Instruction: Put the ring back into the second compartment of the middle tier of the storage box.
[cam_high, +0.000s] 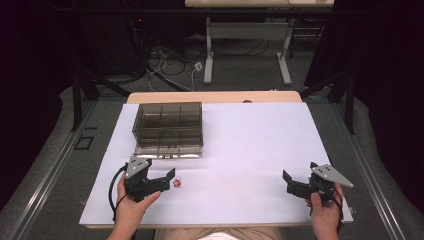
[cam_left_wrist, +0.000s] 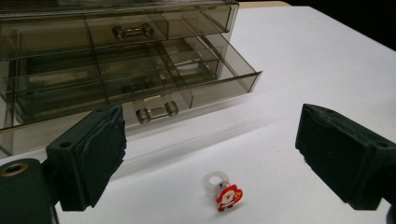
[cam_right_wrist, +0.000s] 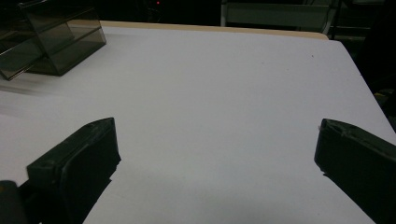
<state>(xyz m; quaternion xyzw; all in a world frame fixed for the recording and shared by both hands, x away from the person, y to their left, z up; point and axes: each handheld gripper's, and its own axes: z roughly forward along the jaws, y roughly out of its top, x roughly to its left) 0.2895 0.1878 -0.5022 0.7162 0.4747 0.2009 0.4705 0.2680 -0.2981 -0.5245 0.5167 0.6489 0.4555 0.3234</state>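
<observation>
- High view: the left gripper lies low on the white table, jaws spread, with a small Santa ring just beside its tips. The smoked plastic drawer box stands beyond it, lowest drawer pulled out. The right gripper rests well apart, jaws also spread, nothing between them.
- Left gripper view: the Santa ring lies flat on the sheet between the open pads, untouched. The open drawer is near behind it.
- Right gripper view: bare table between wide jaws; the drawer box sits far off.
- Handling: the ring looks tiny, light and stiff; it may skid. I would pinch the figure across its edges.
</observation>
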